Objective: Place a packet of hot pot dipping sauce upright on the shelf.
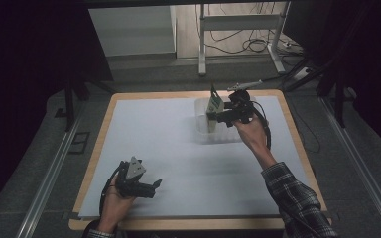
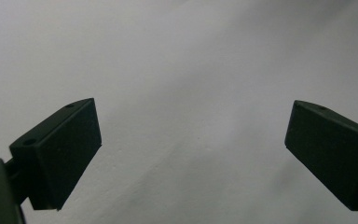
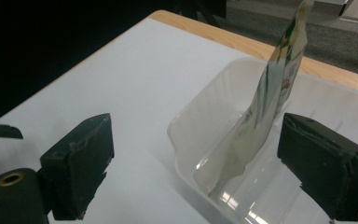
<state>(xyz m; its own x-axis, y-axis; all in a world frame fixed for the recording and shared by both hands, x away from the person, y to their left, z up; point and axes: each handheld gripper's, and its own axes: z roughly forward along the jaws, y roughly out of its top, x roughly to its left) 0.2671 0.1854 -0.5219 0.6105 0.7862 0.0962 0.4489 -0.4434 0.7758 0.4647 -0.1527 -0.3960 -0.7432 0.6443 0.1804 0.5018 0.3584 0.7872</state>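
A clear plastic container [image 1: 225, 135] sits on the white table cover at the back right. A printed packet [image 1: 213, 121] stands on end inside it, leaning on the near wall. My right gripper [image 1: 223, 115] hovers at the container, open. In the right gripper view the packet [image 3: 270, 102] rises between the spread jaws of my right gripper [image 3: 198, 135], closer to the right one, and neither jaw touches it; the container's rim [image 3: 175, 135] curves below. At the front left, my left gripper [image 1: 154, 187] rests low over the cover, open and with nothing in it [image 2: 191, 140].
The white cover [image 1: 178, 148] lies over a wooden table top whose edge [image 1: 178, 224] shows all round. Beyond the far edge stand a white frame's legs [image 1: 202, 44] and loose cables [image 1: 258, 44] on the floor. A plaid sleeve [image 1: 297, 198] reaches in from the bottom right.
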